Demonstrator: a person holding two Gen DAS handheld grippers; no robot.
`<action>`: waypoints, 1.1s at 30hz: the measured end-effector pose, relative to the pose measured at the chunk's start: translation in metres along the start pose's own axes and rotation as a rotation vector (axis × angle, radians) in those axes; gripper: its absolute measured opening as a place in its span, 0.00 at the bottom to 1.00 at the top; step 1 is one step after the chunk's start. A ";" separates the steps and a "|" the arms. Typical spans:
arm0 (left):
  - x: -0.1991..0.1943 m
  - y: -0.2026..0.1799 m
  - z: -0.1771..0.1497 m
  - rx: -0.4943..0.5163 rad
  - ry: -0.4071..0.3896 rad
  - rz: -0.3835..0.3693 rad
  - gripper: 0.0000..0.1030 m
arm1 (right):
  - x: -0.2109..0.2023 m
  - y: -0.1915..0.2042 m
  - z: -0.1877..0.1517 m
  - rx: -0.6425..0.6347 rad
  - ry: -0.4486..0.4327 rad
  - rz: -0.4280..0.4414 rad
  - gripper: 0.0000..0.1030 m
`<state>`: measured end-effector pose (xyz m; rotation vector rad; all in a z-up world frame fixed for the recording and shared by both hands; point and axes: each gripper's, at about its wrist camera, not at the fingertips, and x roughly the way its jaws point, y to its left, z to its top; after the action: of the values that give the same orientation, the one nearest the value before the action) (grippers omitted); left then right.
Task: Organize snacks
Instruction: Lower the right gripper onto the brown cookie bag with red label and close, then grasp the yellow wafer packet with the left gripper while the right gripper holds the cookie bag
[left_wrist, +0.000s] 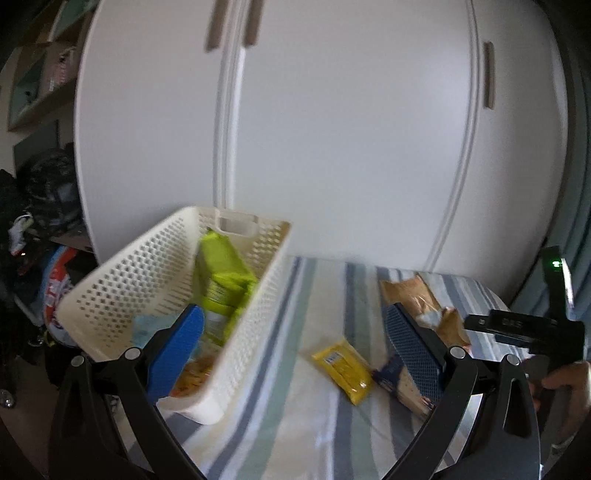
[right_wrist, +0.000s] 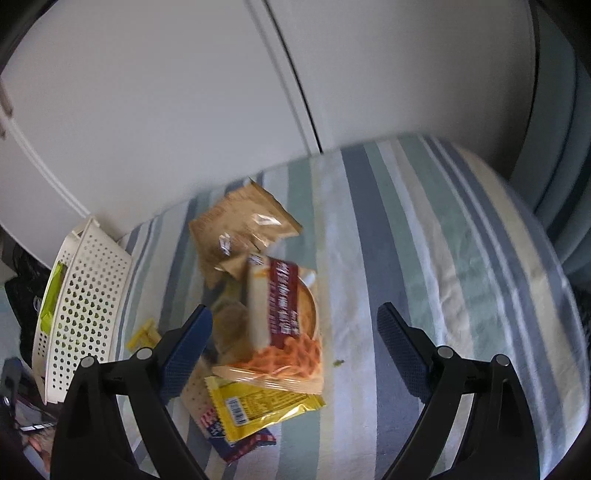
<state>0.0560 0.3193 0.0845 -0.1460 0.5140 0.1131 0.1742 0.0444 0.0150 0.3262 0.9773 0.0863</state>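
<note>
A white perforated basket (left_wrist: 155, 280) (right_wrist: 85, 295) stands on the striped cloth at the left. A green packet (left_wrist: 221, 280) leans inside it, with a pale blue packet (left_wrist: 147, 328) and an orange snack (left_wrist: 195, 373) lower down. My left gripper (left_wrist: 295, 347) is open, and its left finger (left_wrist: 181, 350) is over the basket's near end. A small yellow packet (left_wrist: 343, 369) lies between the fingers. My right gripper (right_wrist: 295, 347) is open above a pile: a brown packet (right_wrist: 240, 229), an orange-and-red packet (right_wrist: 284, 325), a yellow packet (right_wrist: 258, 406) and a blue-white packet (right_wrist: 221, 424).
White cupboard doors (left_wrist: 332, 129) rise right behind the table. The striped cloth (right_wrist: 424, 240) is bare to the right of the pile. Bags and clutter (left_wrist: 40, 221) sit left of the basket. A hand (left_wrist: 565, 380) holds the other gripper's black body (left_wrist: 517, 328) at the right.
</note>
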 end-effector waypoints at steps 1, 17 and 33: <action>0.001 -0.001 -0.001 0.007 0.004 -0.004 0.97 | 0.006 -0.003 -0.001 0.013 0.016 0.013 0.87; 0.009 -0.003 -0.006 0.012 0.040 -0.032 0.97 | 0.055 0.004 0.000 0.054 0.092 0.072 0.56; 0.017 0.002 -0.009 -0.027 0.089 -0.079 0.97 | 0.009 0.000 -0.010 -0.118 -0.007 -0.145 0.42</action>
<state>0.0666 0.3207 0.0683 -0.1985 0.5949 0.0361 0.1712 0.0482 0.0029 0.1463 0.9814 0.0106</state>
